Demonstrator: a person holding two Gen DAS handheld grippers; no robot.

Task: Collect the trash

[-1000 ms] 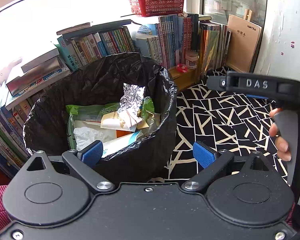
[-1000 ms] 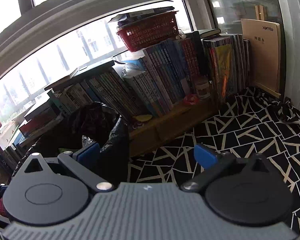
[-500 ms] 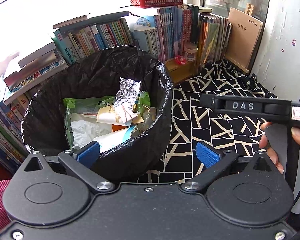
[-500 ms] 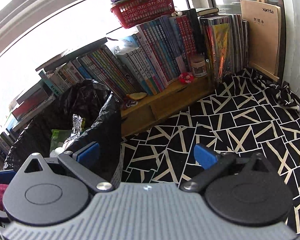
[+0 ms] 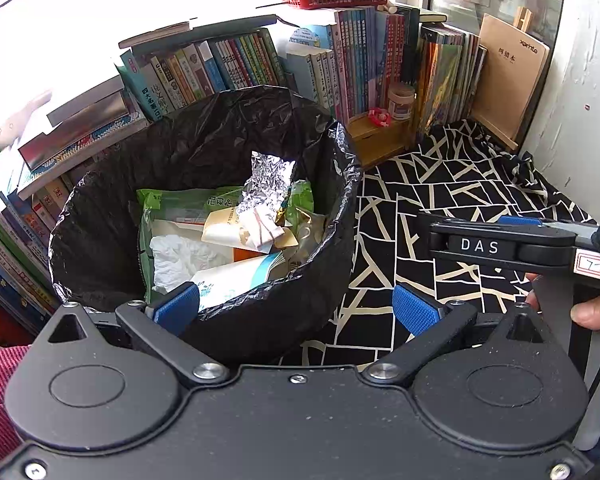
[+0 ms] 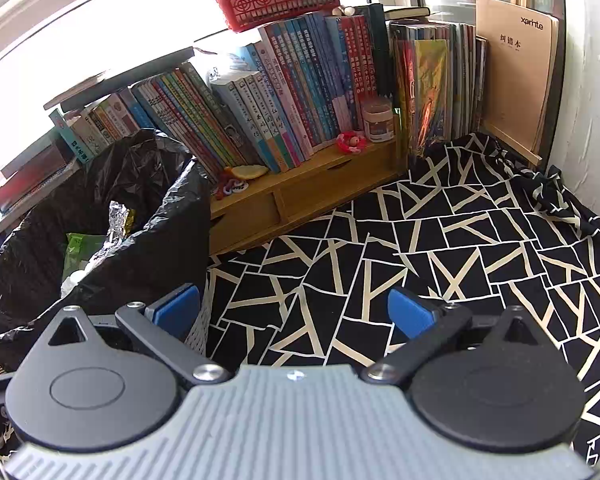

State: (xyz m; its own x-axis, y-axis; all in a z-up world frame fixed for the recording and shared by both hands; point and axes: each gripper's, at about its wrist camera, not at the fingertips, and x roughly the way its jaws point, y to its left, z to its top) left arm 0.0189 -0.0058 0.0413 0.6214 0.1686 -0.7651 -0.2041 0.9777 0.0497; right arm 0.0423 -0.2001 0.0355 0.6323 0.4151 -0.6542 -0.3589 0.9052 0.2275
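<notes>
The left gripper (image 5: 296, 310) has a matte black plastic body with two round, disc-embossed housings, black linkage arms pinned by shiny silver screws, and blue ribbed pads on its fingers (image 5: 414, 314). Small silver screws sit at its lower corners and at the centre.

The right gripper (image 6: 294, 312) has the same black discs, arms and blue fingers (image 6: 410, 314), but a grey ribbed cover spans its middle, with one small screw at the top edge. Seen from the left wrist camera, its side bears white letters "DAS" and a white label with red-edged handwriting. The person's hand (image 5: 592, 312) wraps a grey handle, with a dark sleeve edge above it.
</notes>
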